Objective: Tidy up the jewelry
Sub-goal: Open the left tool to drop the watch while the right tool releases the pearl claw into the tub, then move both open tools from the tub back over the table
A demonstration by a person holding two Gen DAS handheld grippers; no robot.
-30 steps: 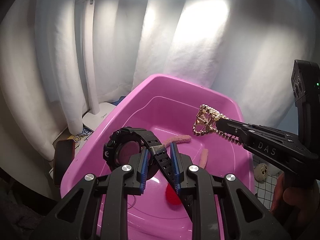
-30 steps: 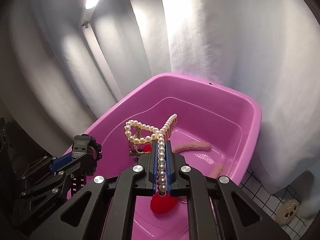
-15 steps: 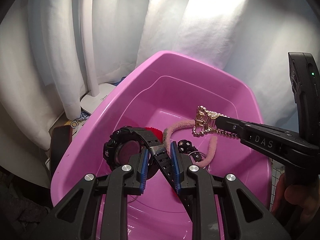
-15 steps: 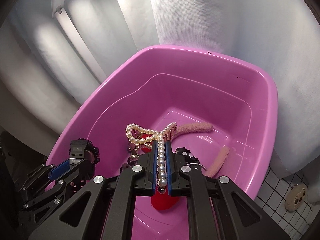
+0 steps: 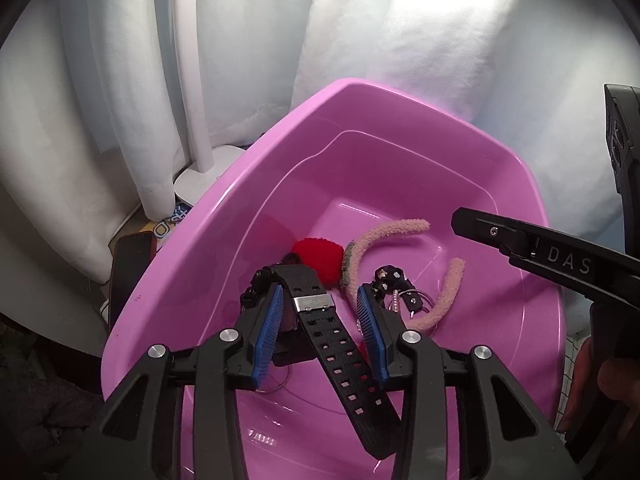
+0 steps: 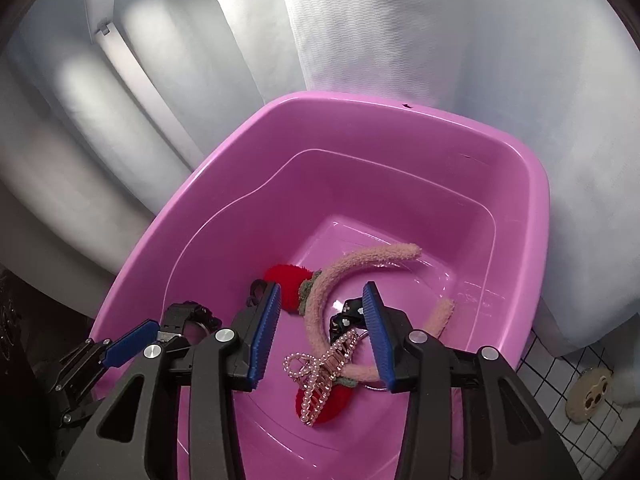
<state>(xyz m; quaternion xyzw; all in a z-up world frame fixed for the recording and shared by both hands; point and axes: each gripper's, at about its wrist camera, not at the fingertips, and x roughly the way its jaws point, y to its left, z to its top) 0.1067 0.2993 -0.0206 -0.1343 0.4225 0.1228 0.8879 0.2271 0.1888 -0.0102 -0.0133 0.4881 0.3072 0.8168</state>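
A pink plastic basin (image 5: 224, 216) fills both views. My left gripper (image 5: 322, 320) is over its near side with its jaws opening. The black watch (image 5: 316, 304) is between the blue pads, with gaps beside its strap. My right gripper (image 6: 320, 320) is also opening, and nothing is between its pads. The pearl hair clip (image 6: 320, 376) lies below it on the basin floor, across a red pompom (image 6: 320, 404). From the left wrist view the right gripper (image 5: 464, 220) reaches in from the right with no clip in it. The right wrist view shows the left gripper (image 6: 132, 340) beside the watch (image 6: 188, 316).
In the basin lie a fuzzy pink headband (image 5: 368, 248) with a red pompom (image 5: 318, 256), and a black bow with a key ring (image 5: 394, 284). White curtains hang behind. A white lamp base (image 5: 196, 184) and a dark phone (image 5: 128, 264) sit left of the basin. Right of it is tiled floor (image 6: 560, 364).
Both grippers have sunk toward the basin and opened their jaws. The pearl clip has dropped from the right gripper onto the basin floor. The left pads have let go of the watch strap.
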